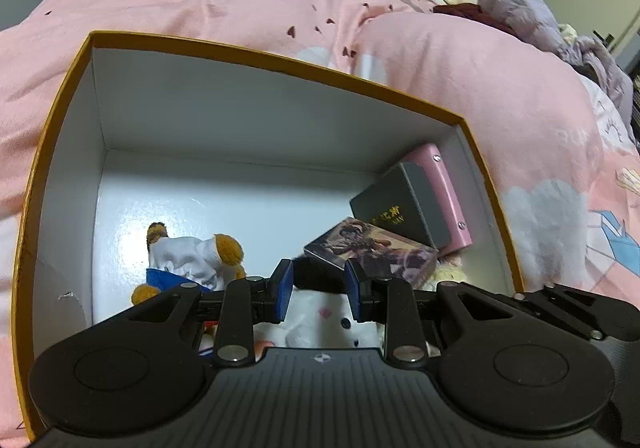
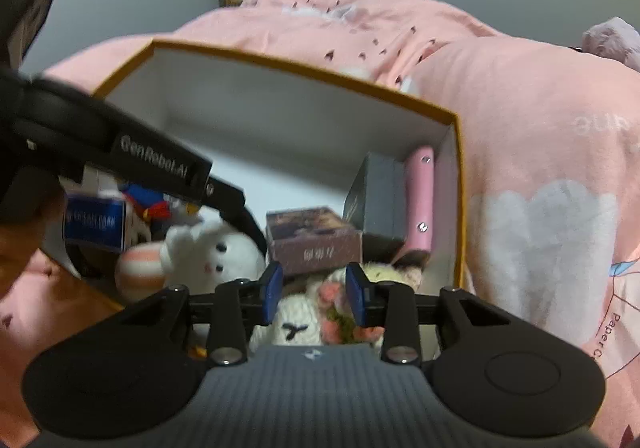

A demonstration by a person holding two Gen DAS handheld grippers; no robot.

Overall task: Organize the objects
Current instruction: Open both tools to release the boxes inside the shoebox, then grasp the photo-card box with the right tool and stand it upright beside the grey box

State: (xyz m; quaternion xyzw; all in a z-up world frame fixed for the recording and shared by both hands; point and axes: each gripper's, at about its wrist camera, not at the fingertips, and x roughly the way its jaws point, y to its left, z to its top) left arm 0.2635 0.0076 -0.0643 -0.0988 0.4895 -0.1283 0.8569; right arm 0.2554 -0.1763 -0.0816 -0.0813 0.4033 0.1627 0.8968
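Task looks mostly done, judging by contents: the orange-rimmed box [image 1: 256, 51] on the pink duvet [image 1: 500, 79] already holds a plush dog in white [image 1: 188, 256] at lower left of the left wrist view, a black case [image 1: 400, 203] leaning on a pink case [image 1: 448, 191] at the right wall, an illustrated card box [image 2: 316, 238] in front of them, a white bunny plush [image 2: 216, 248] and a knitted lamb [image 2: 296, 324] at frame bottom. Left gripper [image 1: 318, 294] jaws are part open over the bunny, holding nothing as far as visible. Right gripper [image 2: 314, 298] jaws are apart above the lamb, not pressing on it. Whether anything remains outside the box: can't tell. Writing: "GenRobot.AI" on the left gripper body, left of the right wrist view; a blue label [image 2: 94, 226] and gold print on the black case are unreadable; "Paper" on the duvet at lower right.
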